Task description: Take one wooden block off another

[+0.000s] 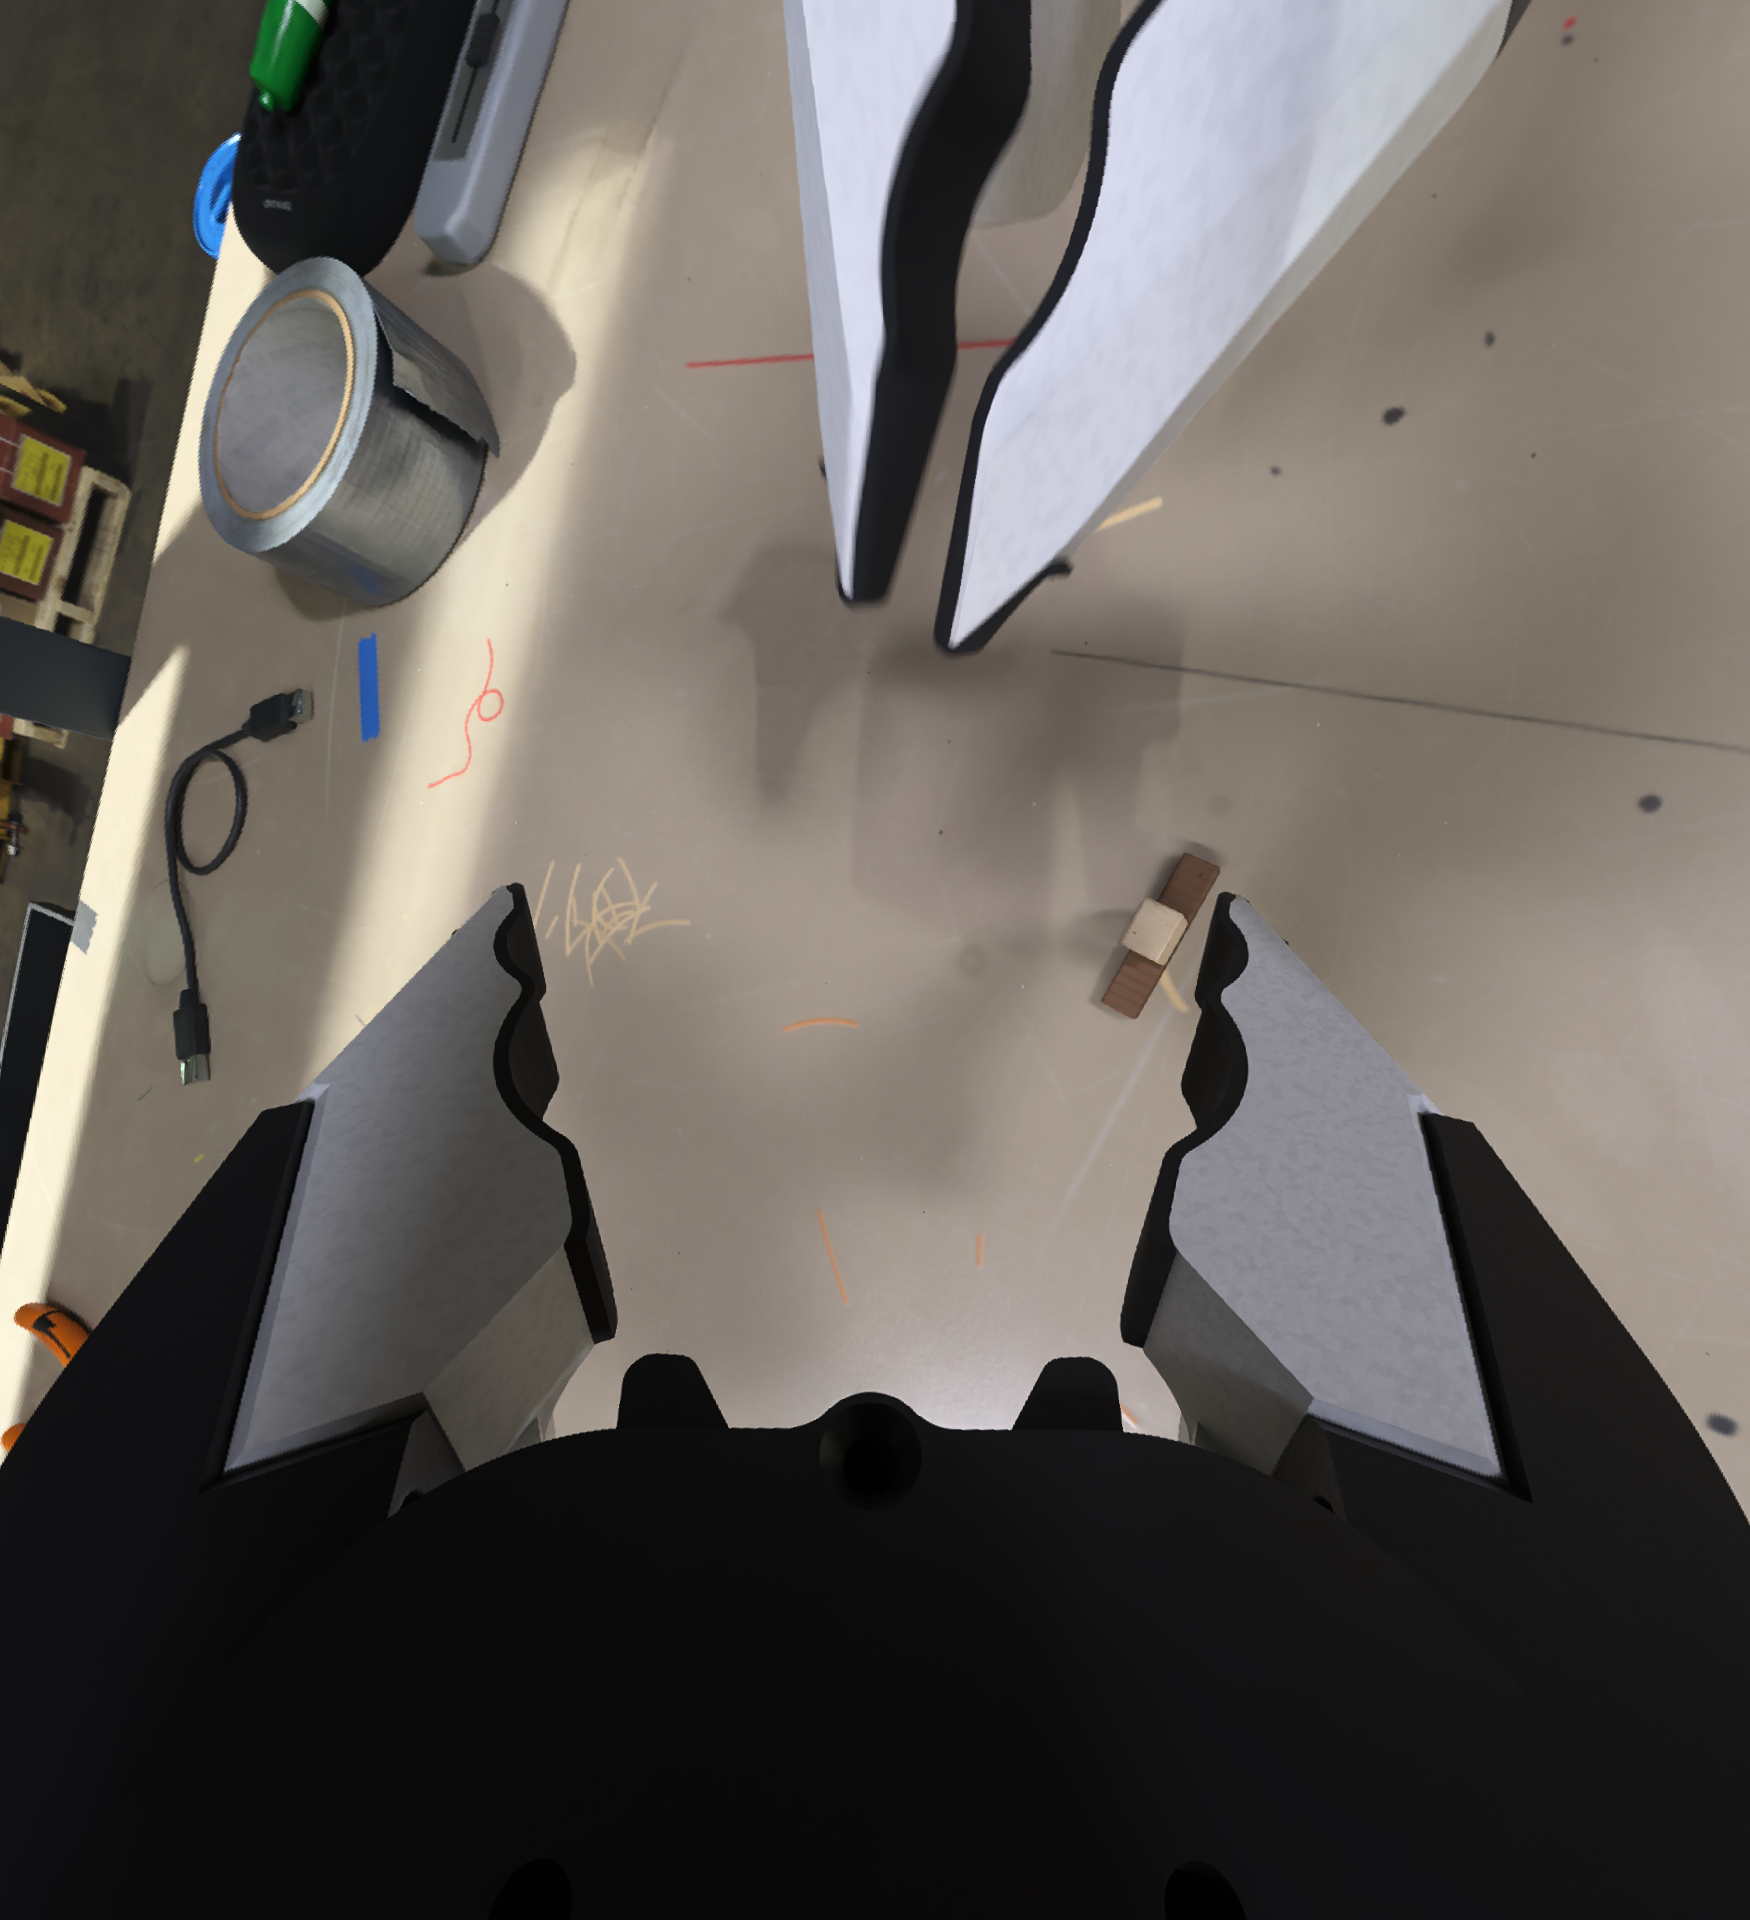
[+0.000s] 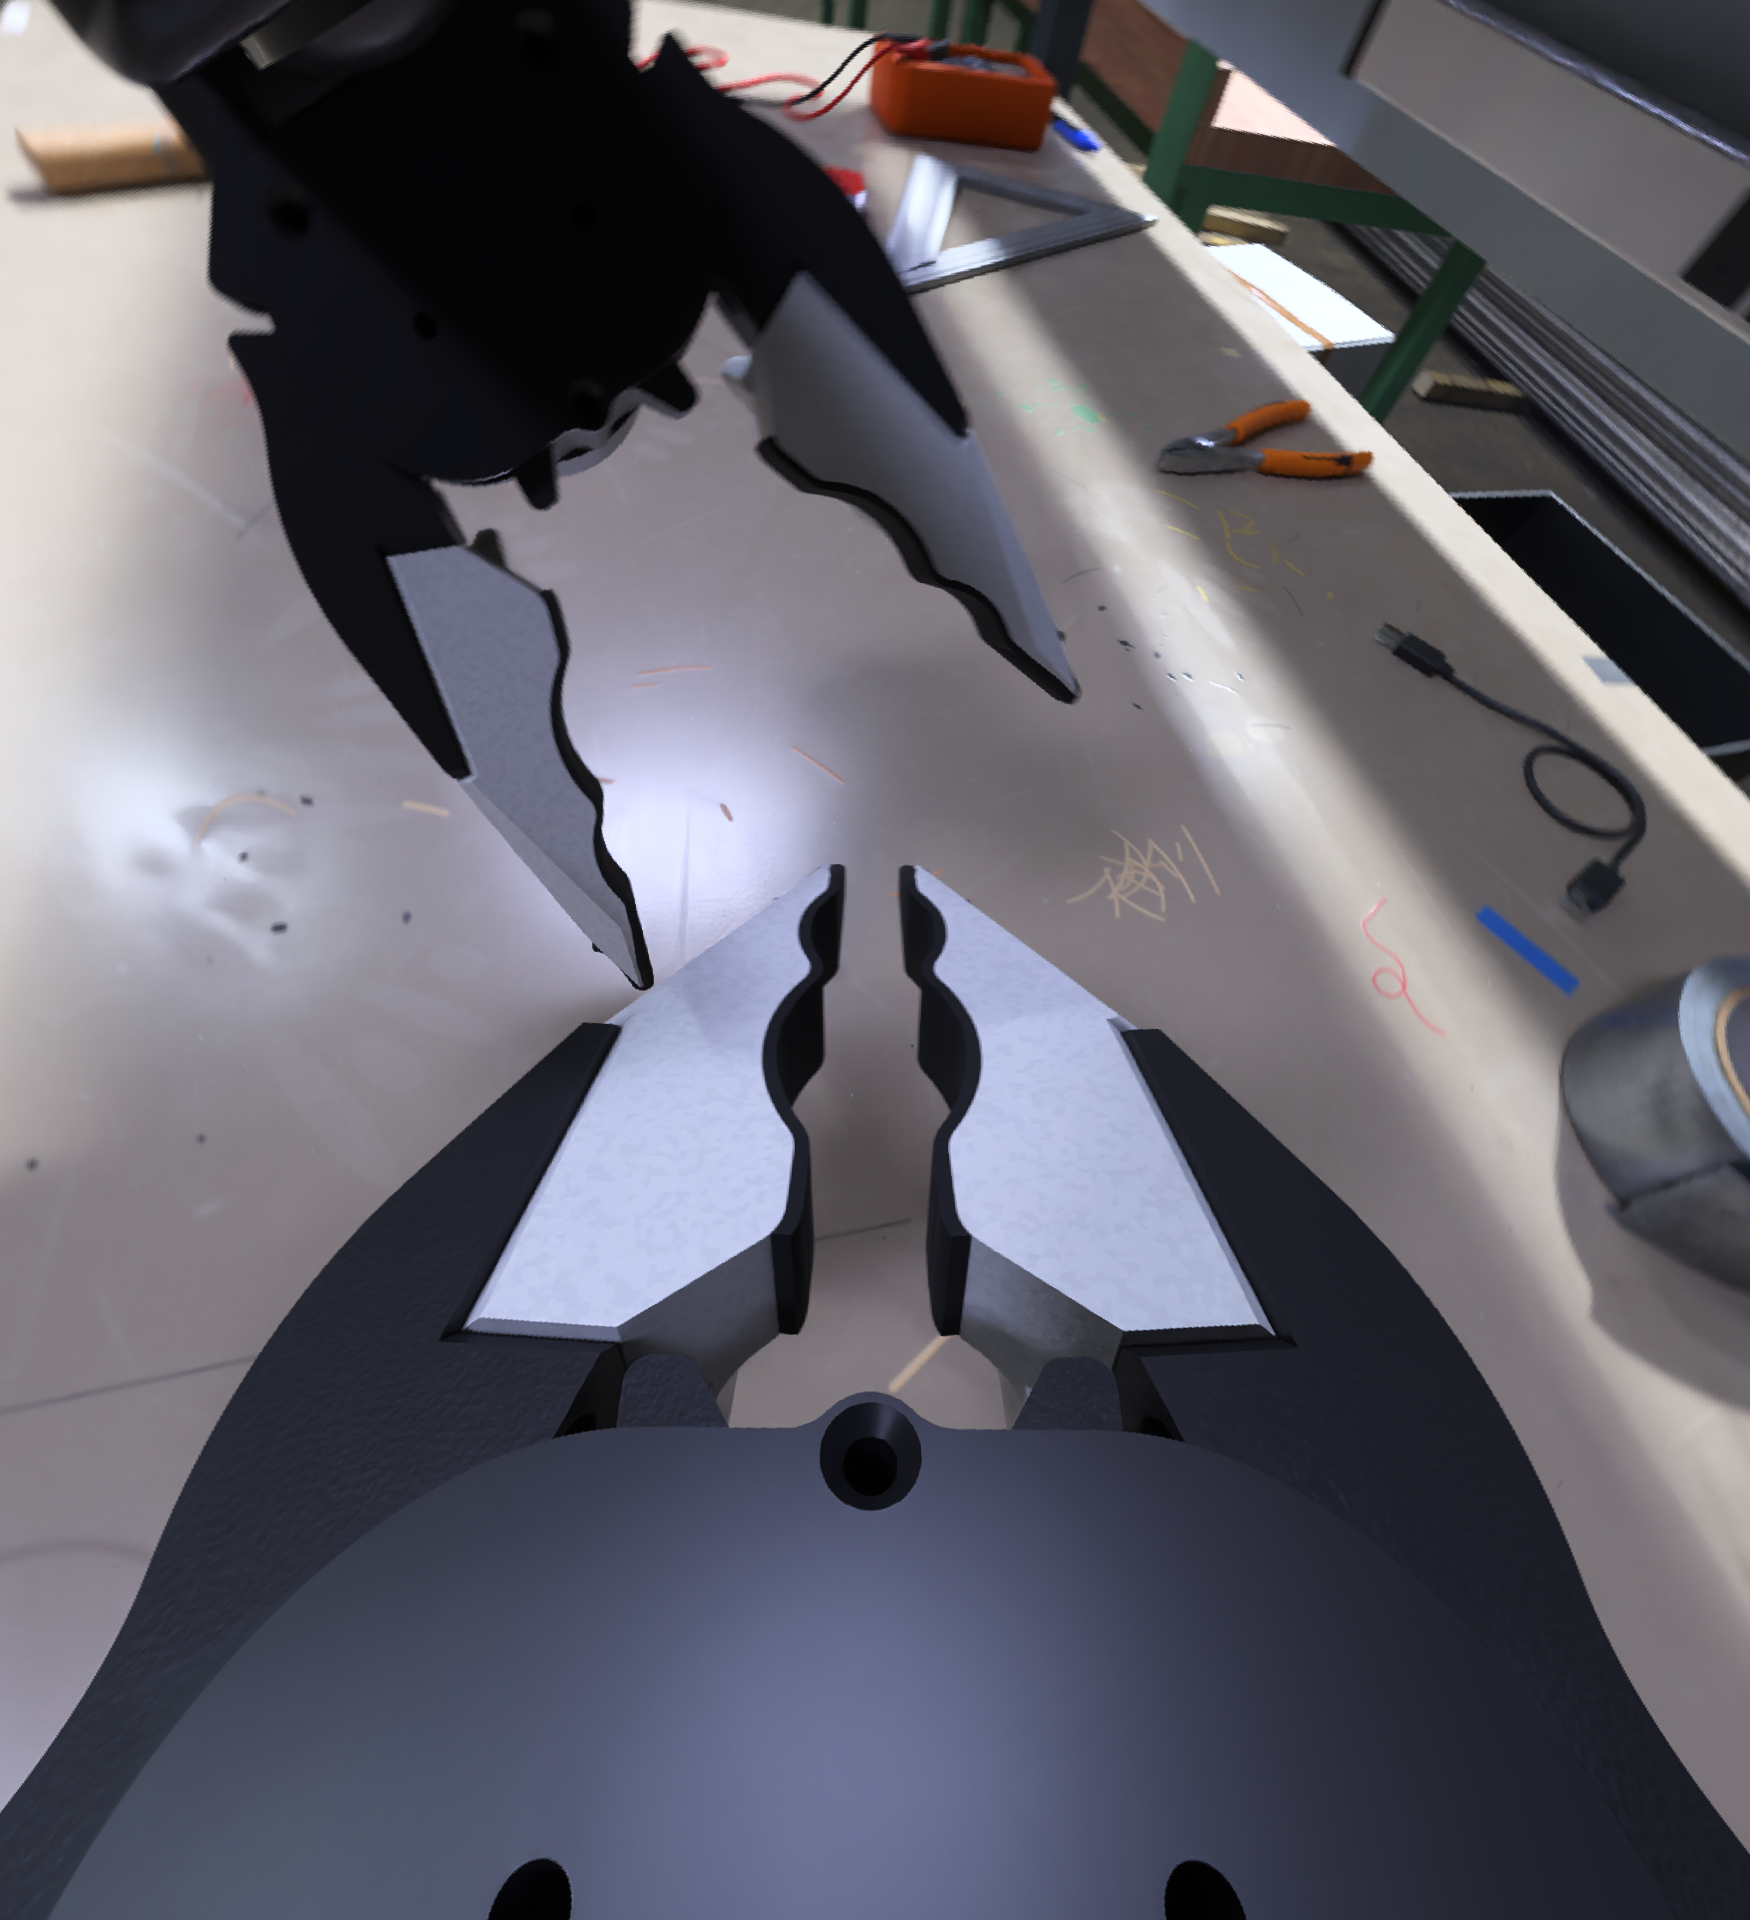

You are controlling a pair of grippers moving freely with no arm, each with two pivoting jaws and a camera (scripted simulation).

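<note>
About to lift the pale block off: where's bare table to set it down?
Bare table right of the stacked blocks, and between the left tongs and right tongs. Crowded at the left edge: tape roll, USB cable.

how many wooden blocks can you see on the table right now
2. A small pale block sits across the middle of a long dark brown block, beside the left gripper's right fingertip. The right wrist view shows neither.

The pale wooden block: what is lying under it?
Under the pale wooden block lies a dark brown wooden block, flat on the table. Its two ends show; its middle is covered.
</note>
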